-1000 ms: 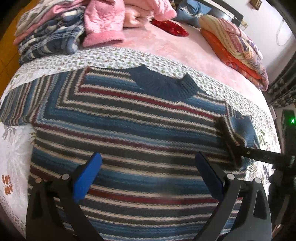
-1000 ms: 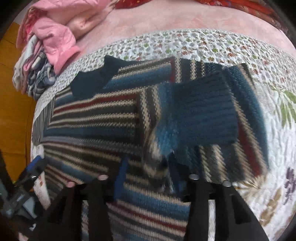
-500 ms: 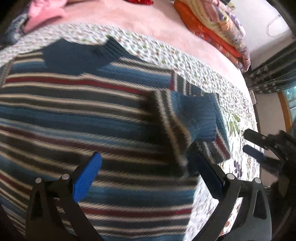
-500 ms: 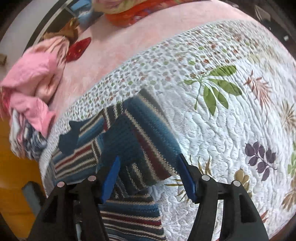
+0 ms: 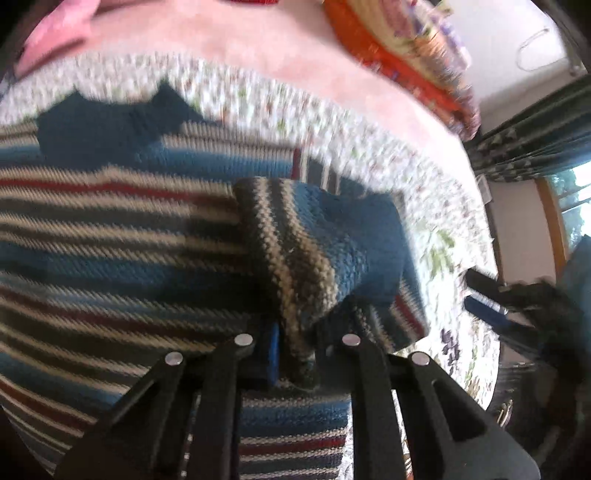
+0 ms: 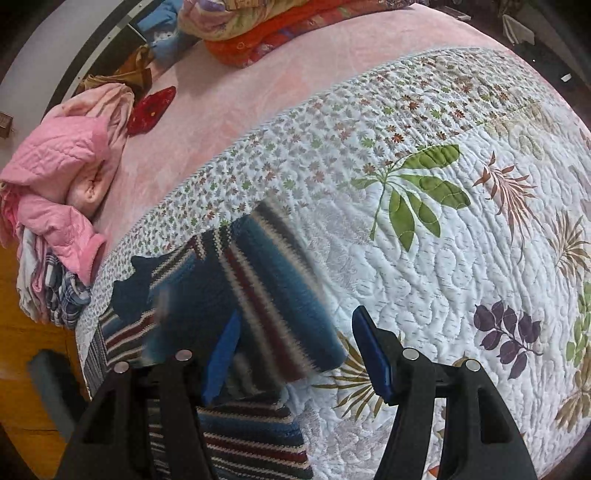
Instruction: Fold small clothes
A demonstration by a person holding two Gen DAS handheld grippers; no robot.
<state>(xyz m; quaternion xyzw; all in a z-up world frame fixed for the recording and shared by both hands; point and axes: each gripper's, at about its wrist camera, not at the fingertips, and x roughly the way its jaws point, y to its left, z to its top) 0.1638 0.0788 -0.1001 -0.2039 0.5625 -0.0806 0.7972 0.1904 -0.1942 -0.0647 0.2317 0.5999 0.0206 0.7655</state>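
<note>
A striped knit sweater (image 5: 110,240) in blue, cream, dark and red lies flat on the quilted bedspread (image 5: 439,206). Its right sleeve (image 5: 317,251) is folded inward over the body. My left gripper (image 5: 295,350) is shut on the sleeve's striped edge, close to the camera. In the right wrist view the sweater (image 6: 236,295) lies at the lower left with the folded sleeve on top. My right gripper (image 6: 295,350) stands open above the sweater's right edge, nothing between its fingers. The right gripper also shows at the right of the left wrist view as a gripper tip (image 5: 491,306).
A pile of pink and plaid clothes (image 6: 59,195) sits at the far left of the bed. Folded orange and floral blankets (image 6: 266,33) lie at the head. A red item (image 6: 151,109) rests on the pink sheet (image 6: 229,96). Leaf-printed quilt (image 6: 461,240) spreads to the right.
My left gripper has shut on the folded sleeve, which it only straddled half a second ago. My right gripper let go of the sleeve a second ago and has drawn back, open.
</note>
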